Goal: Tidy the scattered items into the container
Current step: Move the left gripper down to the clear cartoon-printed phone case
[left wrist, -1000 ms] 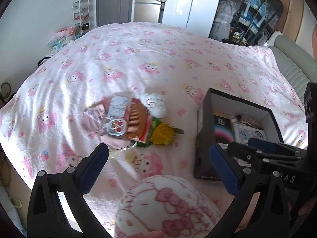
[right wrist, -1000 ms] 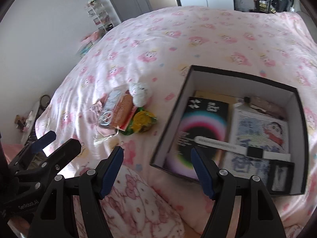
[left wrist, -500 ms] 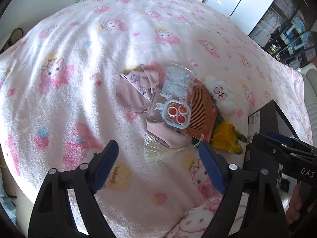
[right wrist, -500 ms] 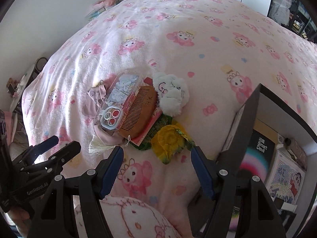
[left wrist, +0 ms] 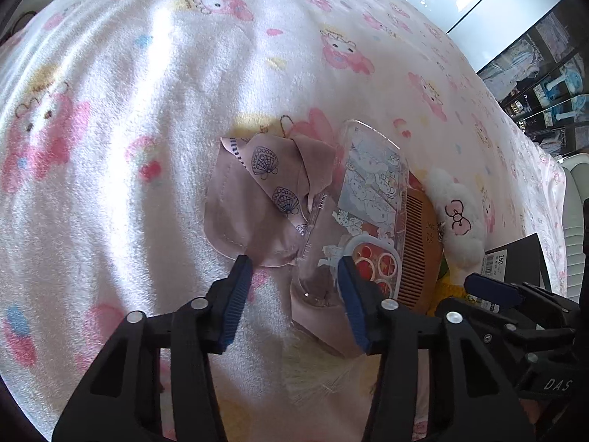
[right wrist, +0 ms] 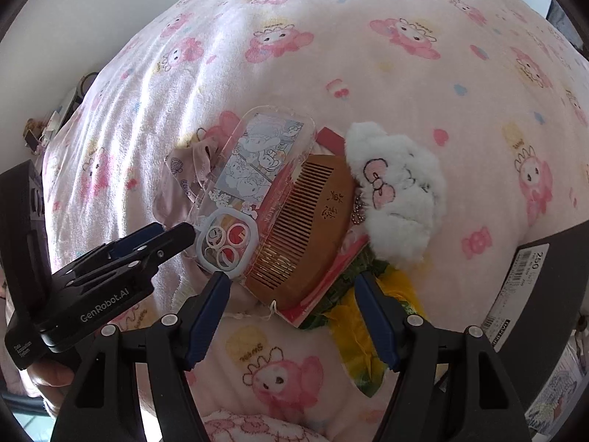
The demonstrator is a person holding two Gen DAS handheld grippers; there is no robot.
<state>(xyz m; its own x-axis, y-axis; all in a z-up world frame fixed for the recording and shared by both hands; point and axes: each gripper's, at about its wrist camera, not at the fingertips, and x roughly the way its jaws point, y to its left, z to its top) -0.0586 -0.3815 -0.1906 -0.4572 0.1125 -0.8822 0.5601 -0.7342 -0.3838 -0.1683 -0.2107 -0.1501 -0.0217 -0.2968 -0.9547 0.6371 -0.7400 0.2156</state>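
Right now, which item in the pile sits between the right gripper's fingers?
The wooden comb: the right gripper straddles its lower end. The white plush lies right of it, the clear phone case left.

wooden comb (right wrist: 305,217), fleecy blanket (right wrist: 331,55)

A wooden comb (right wrist: 305,221) lies flat at the pile's centre, a clear cartoon case (right wrist: 254,180) overlapping it at 10 o'clock, white plush (right wrist: 401,191) at 2, black box (right wrist: 545,287) at 4
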